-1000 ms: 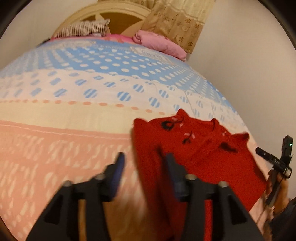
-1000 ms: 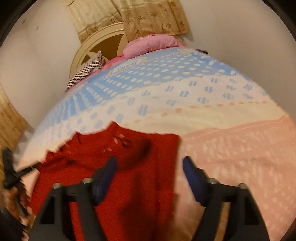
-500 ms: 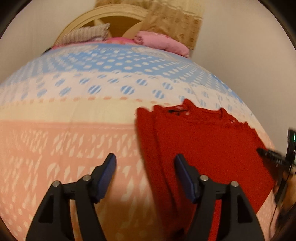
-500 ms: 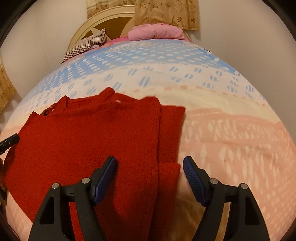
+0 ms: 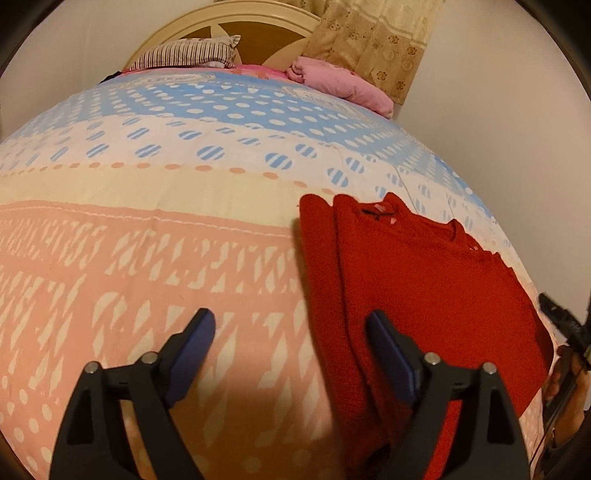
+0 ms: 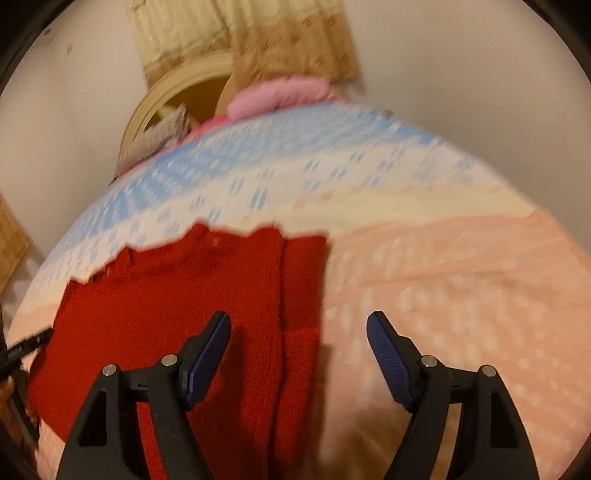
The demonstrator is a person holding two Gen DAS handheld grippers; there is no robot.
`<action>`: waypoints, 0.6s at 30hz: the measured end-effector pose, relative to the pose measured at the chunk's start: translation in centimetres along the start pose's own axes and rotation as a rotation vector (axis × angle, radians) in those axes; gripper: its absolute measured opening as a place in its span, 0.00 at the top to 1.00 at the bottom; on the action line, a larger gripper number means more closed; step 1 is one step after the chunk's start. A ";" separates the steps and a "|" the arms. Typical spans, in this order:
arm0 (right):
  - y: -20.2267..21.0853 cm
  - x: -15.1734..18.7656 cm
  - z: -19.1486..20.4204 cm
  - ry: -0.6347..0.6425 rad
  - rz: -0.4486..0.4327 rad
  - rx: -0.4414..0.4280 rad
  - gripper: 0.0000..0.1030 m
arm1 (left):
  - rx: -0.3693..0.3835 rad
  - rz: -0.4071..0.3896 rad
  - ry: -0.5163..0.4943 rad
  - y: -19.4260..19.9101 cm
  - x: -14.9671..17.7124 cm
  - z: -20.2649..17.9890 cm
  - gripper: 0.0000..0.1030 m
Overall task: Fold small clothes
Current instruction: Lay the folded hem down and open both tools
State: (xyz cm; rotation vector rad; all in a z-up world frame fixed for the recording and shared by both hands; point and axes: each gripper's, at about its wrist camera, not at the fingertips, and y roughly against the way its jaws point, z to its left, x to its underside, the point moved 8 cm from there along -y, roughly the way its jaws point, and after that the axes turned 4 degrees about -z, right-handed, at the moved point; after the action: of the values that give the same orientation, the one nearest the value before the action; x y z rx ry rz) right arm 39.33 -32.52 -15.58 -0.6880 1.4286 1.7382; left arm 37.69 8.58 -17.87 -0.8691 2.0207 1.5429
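Note:
A red knitted sweater [image 5: 424, 288] lies flat on the patterned bedsheet [image 5: 147, 258], with a narrow folded strip along its left side in the left wrist view. My left gripper [image 5: 290, 321] hovers over that edge. Its jaws are opening, and only sheet and the sweater's edge lie beneath them, nothing gripped. In the blurred right wrist view the sweater [image 6: 177, 295] fills the lower left, its folded strip on the right side. My right gripper [image 6: 298, 319] stands open above that strip, its pads clear of the cloth.
A pink pillow [image 5: 343, 83] and a striped pillow [image 5: 184, 53] lie by the cream headboard [image 5: 258, 26], under a beige curtain [image 5: 369, 44]. A black device [image 5: 565, 325] stands past the bed's edge beside the sweater. Pink sheet spreads on the sweater's other side.
The left jaws have spread wider and let the sweater settle flat; it was rumpled a second ago. The right gripper's view has swung sideways and blurred, its jaws unchanged.

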 end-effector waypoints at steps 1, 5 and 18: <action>0.6 -0.3 0.4 0.005 -0.011 -0.011 0.26 | 0.001 0.003 -0.012 -0.1 0.1 -0.2 0.07; 1.2 -0.6 3.9 0.078 0.002 -0.071 0.26 | -0.040 0.013 -0.070 -0.5 0.3 -1.0 0.00; -3.3 2.5 2.3 0.077 0.195 -0.017 0.26 | -0.051 0.013 -0.069 -0.6 0.5 -1.0 0.00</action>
State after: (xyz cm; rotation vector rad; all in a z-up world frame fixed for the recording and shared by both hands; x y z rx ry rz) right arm 40.76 -29.49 -18.91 -0.6489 1.5801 1.8928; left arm 37.78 7.45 -18.31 -0.8123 1.9498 1.6154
